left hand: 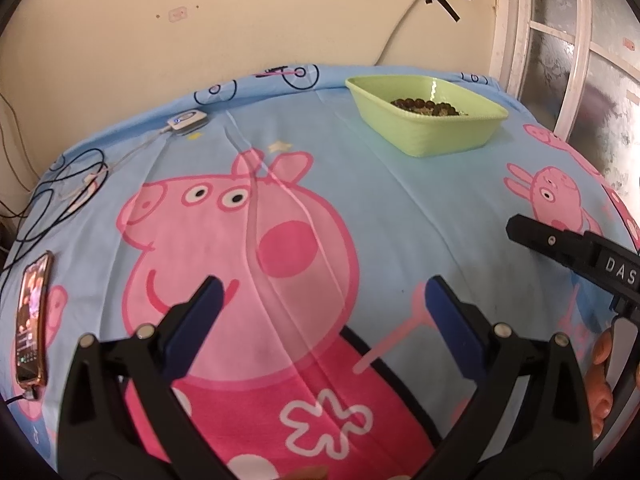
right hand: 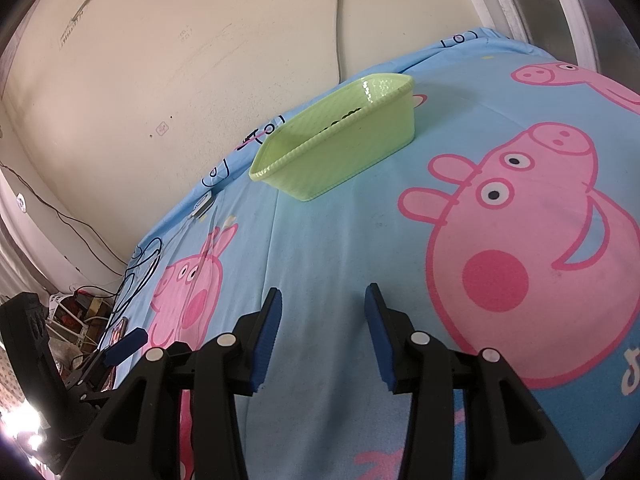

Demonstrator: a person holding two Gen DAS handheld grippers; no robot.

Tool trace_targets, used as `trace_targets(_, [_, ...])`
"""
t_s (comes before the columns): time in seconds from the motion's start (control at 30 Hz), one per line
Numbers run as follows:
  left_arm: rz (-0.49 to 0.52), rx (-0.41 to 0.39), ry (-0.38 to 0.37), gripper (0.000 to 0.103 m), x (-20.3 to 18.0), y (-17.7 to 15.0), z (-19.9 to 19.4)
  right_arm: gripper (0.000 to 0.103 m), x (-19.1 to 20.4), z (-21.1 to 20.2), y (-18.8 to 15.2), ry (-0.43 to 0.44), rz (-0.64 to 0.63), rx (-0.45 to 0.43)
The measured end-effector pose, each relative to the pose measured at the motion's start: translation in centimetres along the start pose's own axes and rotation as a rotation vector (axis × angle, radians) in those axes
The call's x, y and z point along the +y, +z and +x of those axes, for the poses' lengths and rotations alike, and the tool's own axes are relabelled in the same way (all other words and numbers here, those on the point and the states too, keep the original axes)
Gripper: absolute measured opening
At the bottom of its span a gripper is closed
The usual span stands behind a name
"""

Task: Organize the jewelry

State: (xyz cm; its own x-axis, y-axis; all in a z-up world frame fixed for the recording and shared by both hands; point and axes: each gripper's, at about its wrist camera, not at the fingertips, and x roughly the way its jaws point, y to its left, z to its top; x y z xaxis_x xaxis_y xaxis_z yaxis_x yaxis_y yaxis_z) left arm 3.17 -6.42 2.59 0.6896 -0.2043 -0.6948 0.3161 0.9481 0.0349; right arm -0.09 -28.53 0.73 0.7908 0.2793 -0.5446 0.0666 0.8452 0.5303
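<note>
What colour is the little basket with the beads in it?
Light green. The basket shows best in the left wrist view, with dark beads inside.

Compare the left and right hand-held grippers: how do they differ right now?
The left hand-held gripper has its jaws spread wide; the right hand-held gripper has a narrower gap. Left sits over the big pink pig print, right over plain blue sheet. Both are empty, with blue pads.

Soft, even daylight is covering the bed (left hand: 400,208); shadows are staying faint. Fisheye distortion is bending both views' edges, corners are vignetting black, and glare is blowing out the right view's lower-left corner.
</note>
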Motion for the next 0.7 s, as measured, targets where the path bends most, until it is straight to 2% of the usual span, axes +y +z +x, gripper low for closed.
trace_targets(0.7, [0.021,0.015,-0.011,0.097,-0.38,0.03,0.18,0.019,-0.06,0.03,-0.19,0.000,0.003,-0.001])
